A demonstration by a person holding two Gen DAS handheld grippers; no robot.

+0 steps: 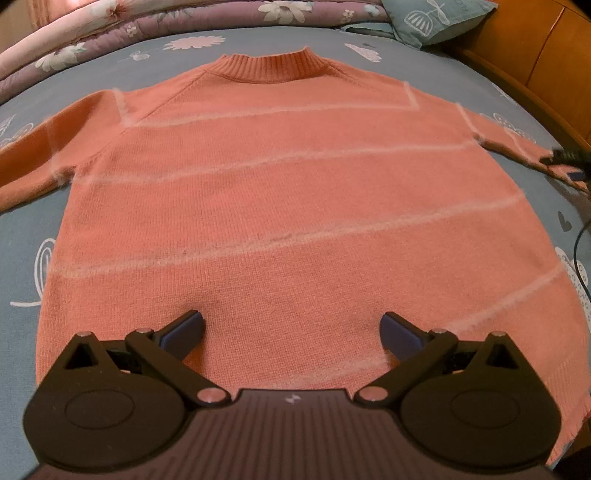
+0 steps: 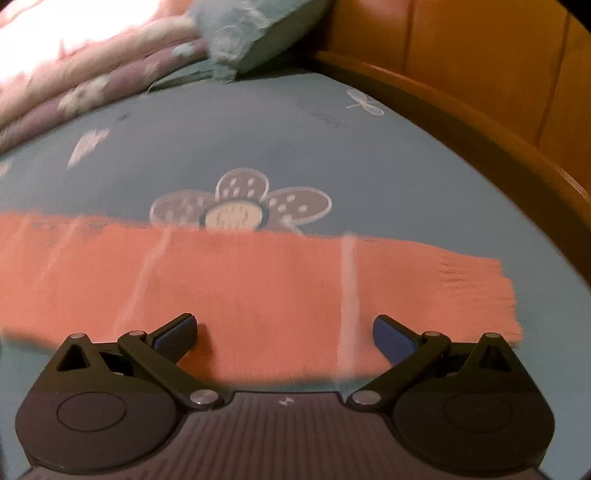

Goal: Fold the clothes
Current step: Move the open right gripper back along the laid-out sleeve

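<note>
We see the sweater (image 1: 295, 206) as a soft matt knit, ribbed at the collar and crossed by fuzzy pale stripes; its sleeve (image 2: 258, 295) shows the same woolly cloth, ribbed at the cuff; the bed sheet (image 2: 258, 140) under it is smooth printed cloth. The left tool (image 1: 293, 332) and the right tool (image 2: 284, 334) are matt black plastic with shiny metal pins and blue textured pads (image 2: 175, 338); the bed frame (image 2: 480, 122) is glossy varnished wood; the folded quilt (image 1: 110, 33) is padded cloth.
</note>
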